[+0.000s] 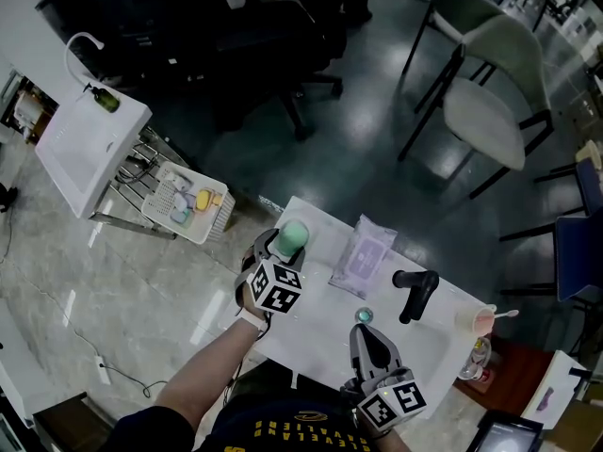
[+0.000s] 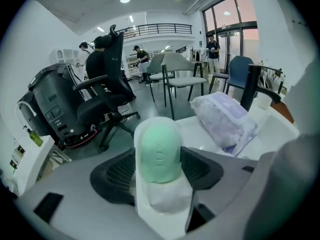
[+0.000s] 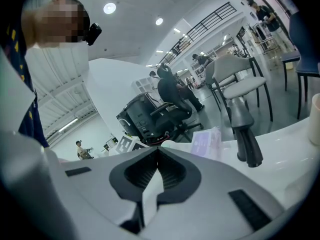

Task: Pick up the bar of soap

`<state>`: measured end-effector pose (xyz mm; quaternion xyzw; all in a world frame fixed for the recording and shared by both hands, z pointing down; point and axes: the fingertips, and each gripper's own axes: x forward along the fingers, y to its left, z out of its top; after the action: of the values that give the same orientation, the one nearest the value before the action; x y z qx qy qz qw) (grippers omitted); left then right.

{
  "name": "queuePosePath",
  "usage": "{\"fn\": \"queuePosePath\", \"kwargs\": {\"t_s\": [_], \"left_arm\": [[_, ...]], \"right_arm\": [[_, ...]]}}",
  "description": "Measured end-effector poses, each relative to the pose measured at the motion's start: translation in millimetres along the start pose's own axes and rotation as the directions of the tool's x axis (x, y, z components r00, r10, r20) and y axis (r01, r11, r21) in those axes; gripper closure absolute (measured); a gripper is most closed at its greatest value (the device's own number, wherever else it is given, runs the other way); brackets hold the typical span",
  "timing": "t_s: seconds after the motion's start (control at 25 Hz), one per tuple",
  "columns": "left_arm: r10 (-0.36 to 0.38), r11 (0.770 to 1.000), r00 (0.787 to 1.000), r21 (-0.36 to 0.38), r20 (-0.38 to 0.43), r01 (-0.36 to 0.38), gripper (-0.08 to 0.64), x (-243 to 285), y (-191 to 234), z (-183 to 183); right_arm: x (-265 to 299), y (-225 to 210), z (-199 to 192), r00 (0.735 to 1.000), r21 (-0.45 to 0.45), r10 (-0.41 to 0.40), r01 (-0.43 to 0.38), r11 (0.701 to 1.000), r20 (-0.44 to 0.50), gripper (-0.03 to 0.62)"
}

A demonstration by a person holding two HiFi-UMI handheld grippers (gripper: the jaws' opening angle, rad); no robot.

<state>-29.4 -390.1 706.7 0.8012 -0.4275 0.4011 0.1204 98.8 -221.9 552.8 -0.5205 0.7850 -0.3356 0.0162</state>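
Note:
The pale green bar of soap [image 1: 293, 236] stands on end at the far left corner of the white table [image 1: 316, 323]. In the left gripper view the soap [image 2: 159, 151] rises between the two black pads, over a white base. My left gripper [image 1: 281, 243] [image 2: 157, 171] is set around it with the jaws spread wide, open, and I see no firm pinch. My right gripper [image 1: 364, 333] [image 3: 157, 156] hovers near the table's front edge, shut, with nothing between its pads.
A purple wipes packet [image 1: 363, 252] lies right of the soap. A black tap-like handle [image 1: 415, 292] stands further right, a small teal object [image 1: 364, 315] in front. A pink cup [image 1: 479, 320] sits at the right end. An office chair [image 1: 273, 55] and a pale chair [image 1: 490, 92] stand beyond.

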Motion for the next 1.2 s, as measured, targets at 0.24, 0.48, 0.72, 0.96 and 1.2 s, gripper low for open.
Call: {"fn": "queuePosePath", "kwargs": {"t_s": [0.24,0.48,0.72,0.96,1.2], "left_arm": [[0.04,0.999,0.999,0.016,-0.002,-0.04,0.276,5,1,2],[0.032,0.999,0.999,-0.001,-0.027,-0.032,0.29,12,3,1],[-0.016,1.0,0.999,-0.003,-0.028,0.016,0.294,14,1,3],[-0.005,0.999,0.999,-0.036,0.035,0.007,0.295,4,8,10],[-0.024,0.994,0.992,-0.106,0.126,0.038,0.295,-23,12,30]], "right_arm": [[-2,-4,-2,1.0,0.009,-0.006,0.006,1.0,-0.007,0.583],[-6,-6,-4,1.0,0.022,-0.012,0.012,1.0,-0.007,0.583],[-6,-4,-1,1.0,0.021,-0.006,0.006,1.0,0.001,0.583],[-7,-1,0,1.0,0.015,-0.002,0.002,1.0,0.004,0.583],[-6,8,1,1.0,0.006,0.015,-0.015,1.0,0.0,0.583]]}}
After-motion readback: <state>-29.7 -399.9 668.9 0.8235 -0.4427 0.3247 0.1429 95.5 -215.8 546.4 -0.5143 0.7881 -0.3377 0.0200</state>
